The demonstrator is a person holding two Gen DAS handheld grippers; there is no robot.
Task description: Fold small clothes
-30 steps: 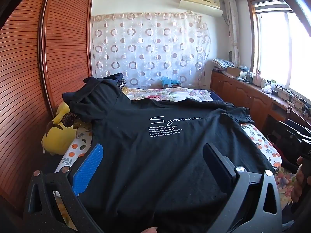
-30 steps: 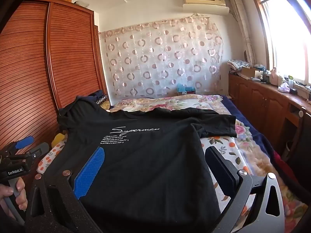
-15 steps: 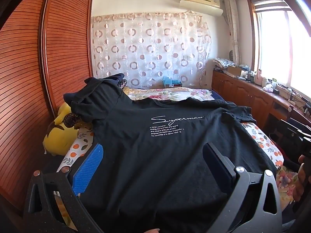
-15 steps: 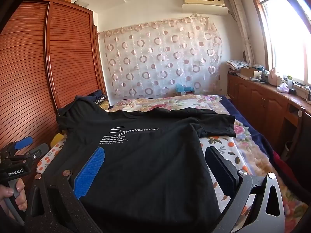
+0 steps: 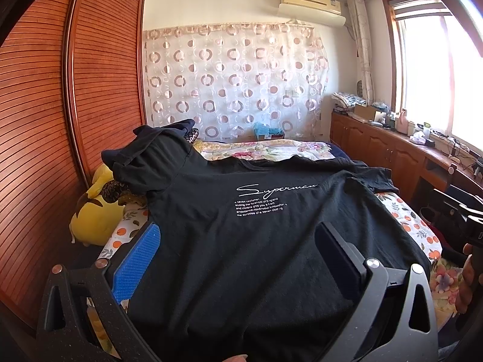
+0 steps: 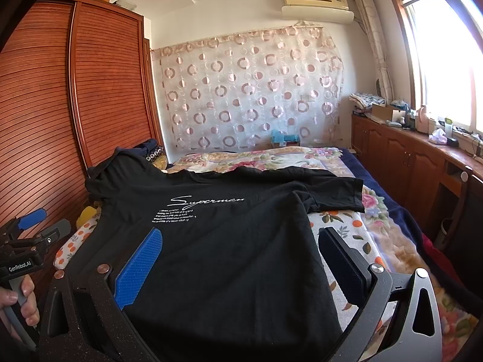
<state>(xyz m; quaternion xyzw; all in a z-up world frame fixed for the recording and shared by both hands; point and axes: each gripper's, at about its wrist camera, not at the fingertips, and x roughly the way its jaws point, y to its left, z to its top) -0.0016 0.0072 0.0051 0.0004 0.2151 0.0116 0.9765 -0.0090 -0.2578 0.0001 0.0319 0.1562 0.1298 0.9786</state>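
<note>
A black T-shirt [image 5: 256, 241] is spread print-side up over a floral bedspread [image 6: 356, 241], its hem nearest the cameras. The left gripper [image 5: 241, 247] is held above the shirt's lower part with its jaws spread wide and nothing caught between them; the cloth lies below and between the blue pad [image 5: 137, 262] and the black pad [image 5: 338, 256]. The right gripper [image 6: 241, 250] is likewise held wide apart over the shirt's right edge (its right finger sits over bare bedspread). Ahead of both claws the white lettering [image 6: 187, 208] is seen. Ahead and to the left of the left gripper, one sleeve is draped over a yellow plush toy [image 5: 93, 214]; ahead and to the right of the right gripper, the other sleeve [image 6: 332, 193] lies flat.
</note>
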